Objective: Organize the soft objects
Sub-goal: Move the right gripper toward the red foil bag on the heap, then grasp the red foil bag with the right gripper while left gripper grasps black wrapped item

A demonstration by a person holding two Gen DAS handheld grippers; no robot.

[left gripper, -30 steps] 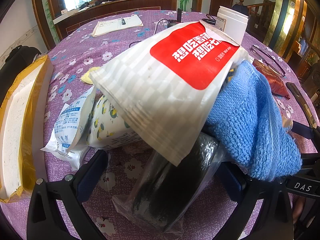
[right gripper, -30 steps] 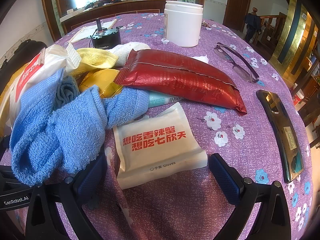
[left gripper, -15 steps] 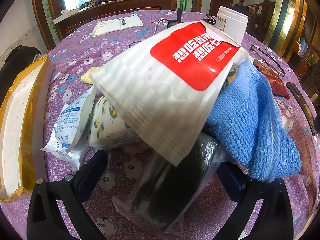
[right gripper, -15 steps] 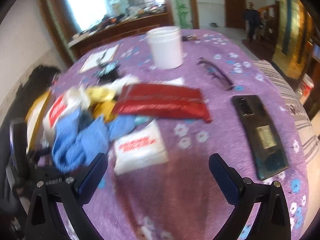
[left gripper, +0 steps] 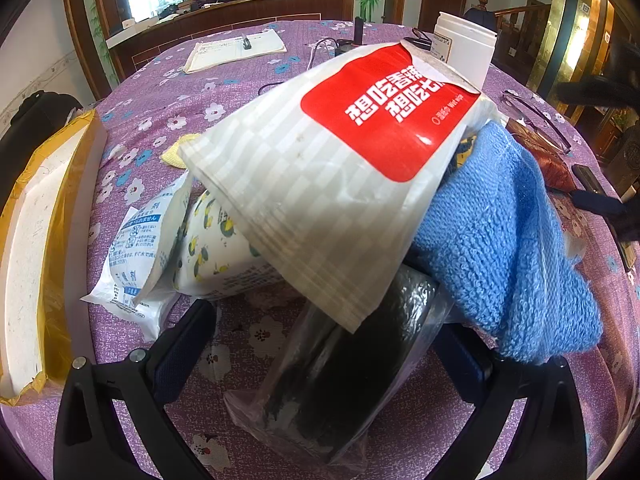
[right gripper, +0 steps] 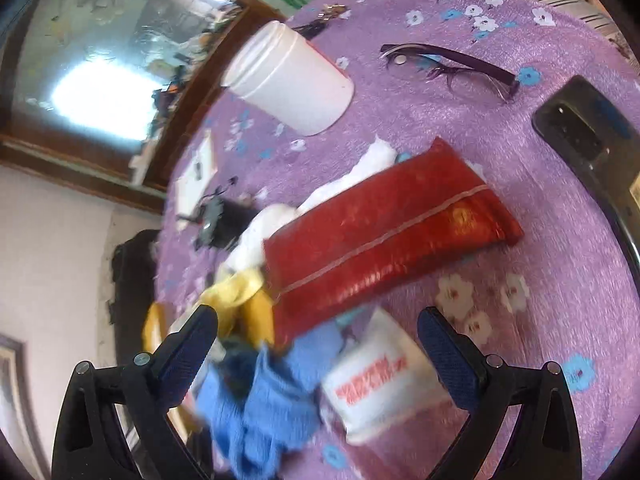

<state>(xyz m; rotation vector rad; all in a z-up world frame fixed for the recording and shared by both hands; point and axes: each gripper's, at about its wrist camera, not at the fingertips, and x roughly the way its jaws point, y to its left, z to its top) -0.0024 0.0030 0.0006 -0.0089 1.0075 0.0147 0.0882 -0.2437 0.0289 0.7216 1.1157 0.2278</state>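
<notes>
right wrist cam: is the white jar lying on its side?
No. The white jar stands upright on the purple tablecloth, lid on top; only the tilted camera makes it look slanted.

White jar [right gripper: 290, 86] at my 12 on the purple floral tablecloth [right gripper: 560, 272], glasses [right gripper: 448, 66] at 1, phone [right gripper: 588, 140] at 2. From my left view, notepad [left gripper: 236, 49] at 11, foam slab in yellow tape [left gripper: 36, 240] at 9.

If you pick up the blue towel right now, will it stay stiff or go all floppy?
Probably floppy: the blue towel is soft terry cloth, already draped in folds over the pile. It likely grips well, since its looped surface looks rough, not slick. Lifting it might disturb the white wet-wipe packet leaning beside it.
</notes>
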